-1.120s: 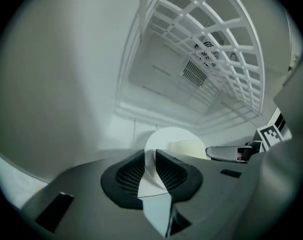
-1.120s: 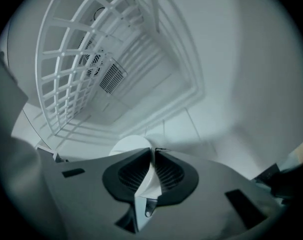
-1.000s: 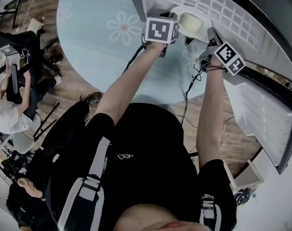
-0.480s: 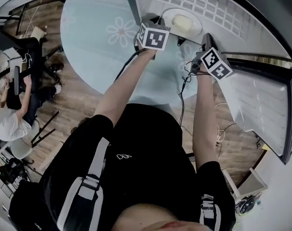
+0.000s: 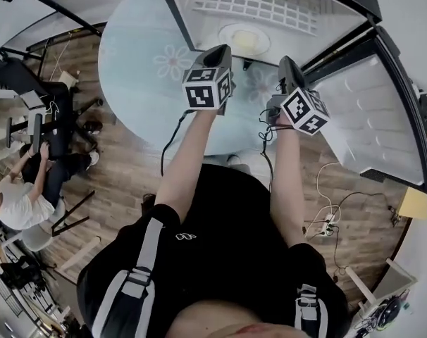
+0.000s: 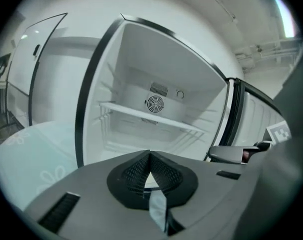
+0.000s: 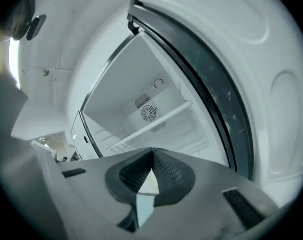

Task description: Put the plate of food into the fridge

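The white plate of pale food [image 5: 243,39] lies on the floor of the open white fridge [image 5: 270,5], seen from above in the head view. My left gripper [image 5: 221,50] hovers just outside the fridge's front edge, a little to the left of the plate and apart from it. My right gripper [image 5: 285,63] hangs to the plate's right, beside the open fridge door [image 5: 368,111]. In the left gripper view the left gripper [image 6: 150,154] is shut on nothing. The right gripper [image 7: 152,151] likewise shows its jaws shut and empty. Neither gripper view shows the plate.
A wire shelf [image 6: 151,115] and a round fan [image 6: 155,103] sit inside the fridge. A pale blue rug with flowers [image 5: 143,76] covers the wooden floor in front. Cables [image 5: 326,220] trail at the right. A seated person [image 5: 16,196] and stands are at the left.
Both grippers have drawn back from the plate, which now rests alone inside the fridge. The head view has pulled back and shows more of the door.
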